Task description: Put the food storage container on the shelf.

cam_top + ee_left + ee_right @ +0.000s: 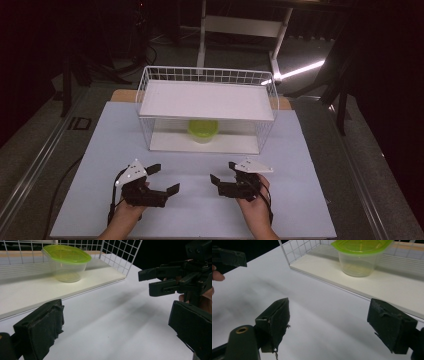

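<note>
Both jaws stand apart and empty: the left hand-held gripper point(161, 179) at lower left of the high view, the right hand-held gripper point(224, 172) at lower centre, both over the bare table point(310, 200). The tub point(203, 130) sits at mid-frame on the lower shelf point(170, 142) of the wire rack point(145, 90), under the upper board. A careless reach could clip the wires or the board, or squash the thin wall. It's a clear, seemingly empty cup with a lime-green lid.

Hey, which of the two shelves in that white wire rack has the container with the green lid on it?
The lower shelf: the lidded clear container stands on it, near the middle. The upper shelf of the wire rack is bare.
</note>
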A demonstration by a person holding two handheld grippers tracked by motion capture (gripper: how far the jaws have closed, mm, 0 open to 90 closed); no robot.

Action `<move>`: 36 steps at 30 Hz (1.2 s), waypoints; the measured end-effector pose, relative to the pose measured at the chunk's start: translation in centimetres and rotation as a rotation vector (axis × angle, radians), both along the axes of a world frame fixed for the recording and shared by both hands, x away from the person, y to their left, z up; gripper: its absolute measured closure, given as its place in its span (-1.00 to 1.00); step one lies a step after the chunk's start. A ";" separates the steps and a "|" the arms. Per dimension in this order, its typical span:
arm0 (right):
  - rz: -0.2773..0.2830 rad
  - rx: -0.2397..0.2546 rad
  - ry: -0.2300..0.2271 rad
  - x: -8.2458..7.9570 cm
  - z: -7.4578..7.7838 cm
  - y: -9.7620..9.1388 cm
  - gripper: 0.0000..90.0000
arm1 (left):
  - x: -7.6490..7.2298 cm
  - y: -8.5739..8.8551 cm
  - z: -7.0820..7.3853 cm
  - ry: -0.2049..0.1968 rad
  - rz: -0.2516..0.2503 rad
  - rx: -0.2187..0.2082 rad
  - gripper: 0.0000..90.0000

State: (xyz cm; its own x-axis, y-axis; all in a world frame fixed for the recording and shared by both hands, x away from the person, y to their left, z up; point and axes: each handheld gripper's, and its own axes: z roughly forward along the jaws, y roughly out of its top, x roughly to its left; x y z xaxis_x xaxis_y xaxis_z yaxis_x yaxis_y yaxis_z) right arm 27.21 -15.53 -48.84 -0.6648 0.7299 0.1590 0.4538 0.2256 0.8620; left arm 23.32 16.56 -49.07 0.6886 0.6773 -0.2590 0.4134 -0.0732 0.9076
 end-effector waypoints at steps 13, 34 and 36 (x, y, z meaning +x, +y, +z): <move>0.000 -0.031 -0.026 -2.3 0.2 -2.7 -0.60 | -1.5 1.6 -1.0 0.007 0.005 0.019 -0.98; -0.035 -0.025 -0.027 -2.7 -1.5 -5.4 -0.60 | -2.3 3.2 -2.3 -0.011 0.044 0.048 -0.98; -0.028 -0.037 -0.035 -2.7 -1.6 -5.3 -0.60 | -2.4 3.0 -2.3 -0.019 0.036 0.065 -0.98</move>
State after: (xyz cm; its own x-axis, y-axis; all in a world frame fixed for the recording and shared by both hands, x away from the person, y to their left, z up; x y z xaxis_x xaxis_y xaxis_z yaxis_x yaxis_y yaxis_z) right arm 24.48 -20.84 -50.42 -0.6484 0.7534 0.1091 0.4305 0.2448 0.8688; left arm 20.90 19.61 -51.40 0.6678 0.7168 -0.2007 0.3998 -0.1179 0.9090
